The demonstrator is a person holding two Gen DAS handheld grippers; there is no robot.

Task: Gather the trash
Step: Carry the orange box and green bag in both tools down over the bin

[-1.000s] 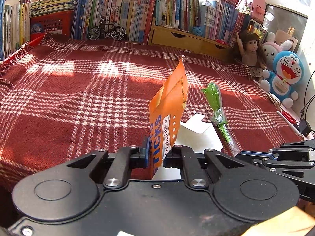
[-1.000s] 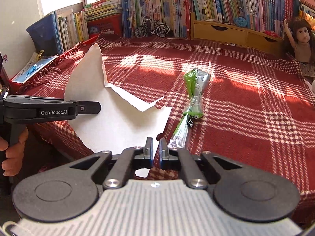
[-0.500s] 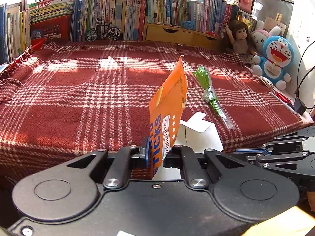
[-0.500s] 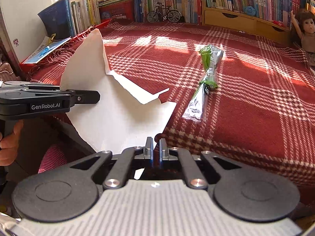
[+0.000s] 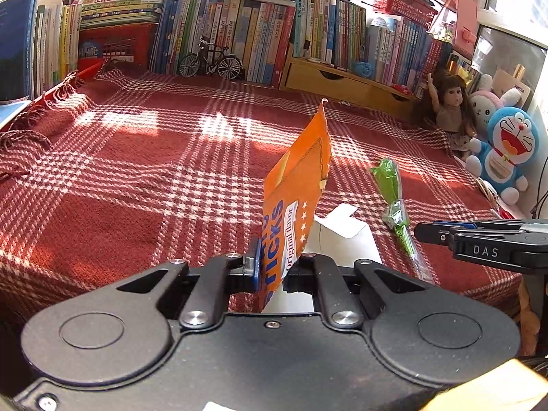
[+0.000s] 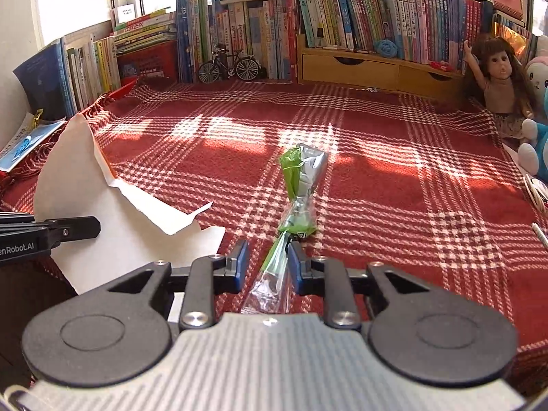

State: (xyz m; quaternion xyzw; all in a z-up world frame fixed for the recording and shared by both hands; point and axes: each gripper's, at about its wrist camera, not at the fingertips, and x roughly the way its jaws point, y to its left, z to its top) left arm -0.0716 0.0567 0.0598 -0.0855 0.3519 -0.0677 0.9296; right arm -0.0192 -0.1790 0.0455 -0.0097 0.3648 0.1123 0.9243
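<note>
My left gripper [image 5: 277,267] is shut on the bottom edge of a flattened orange snack carton [image 5: 298,178], which stands upright above the red plaid cloth [image 5: 137,178]. In the right wrist view its white inner side [image 6: 113,219] shows at the left, beside the left gripper [image 6: 92,227]. A long green and clear plastic wrapper [image 6: 301,171] lies on the cloth and points away from me. My right gripper [image 6: 266,257] is low over the wrapper's near clear end. Its jaws are opening on either side of that end, and the pads do not press on it.
Rows of books [image 6: 239,34], a toy bicycle [image 6: 229,65] and a wooden drawer unit [image 6: 359,65] line the far edge. A doll [image 6: 496,78] and plush toys [image 5: 507,150] sit at the right. Papers [image 6: 24,144] lie off the cloth at the left.
The right gripper moved forward over the cloth to the green wrapper and its jaws parted around the clear end. The left gripper kept its hold on the orange carton.
</note>
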